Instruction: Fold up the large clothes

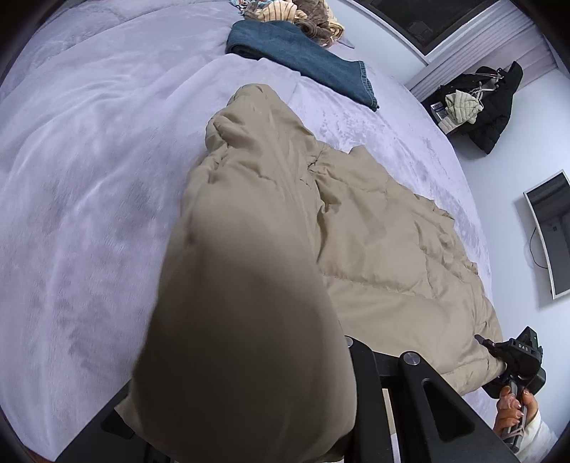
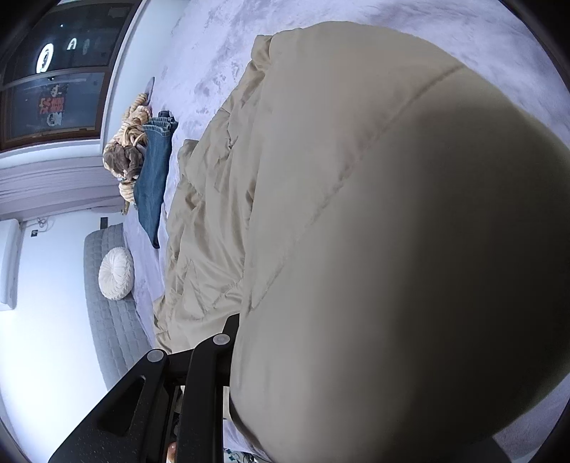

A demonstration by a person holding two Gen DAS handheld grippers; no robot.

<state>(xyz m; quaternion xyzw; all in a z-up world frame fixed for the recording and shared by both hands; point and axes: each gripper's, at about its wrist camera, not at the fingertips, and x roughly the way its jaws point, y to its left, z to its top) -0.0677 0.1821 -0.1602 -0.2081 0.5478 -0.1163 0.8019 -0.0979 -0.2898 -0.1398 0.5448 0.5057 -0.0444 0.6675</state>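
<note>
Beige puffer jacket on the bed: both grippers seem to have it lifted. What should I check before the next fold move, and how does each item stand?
1. Left gripper clamped on the beige jacket: ok, fabric bulges over its fingers.
2. Right gripper on the jacket's edge: ok, seen from the left wrist view.
3. Landing area on the lilac bedspread free: ok.
4. Folded jeans clear of the jacket: ok, apart.
5. Striped clothes pile out of the way: ok, beyond the jeans.
6. Lifted parts aligned for an even fold: cannot tell, fabric blocks both cameras.
</note>
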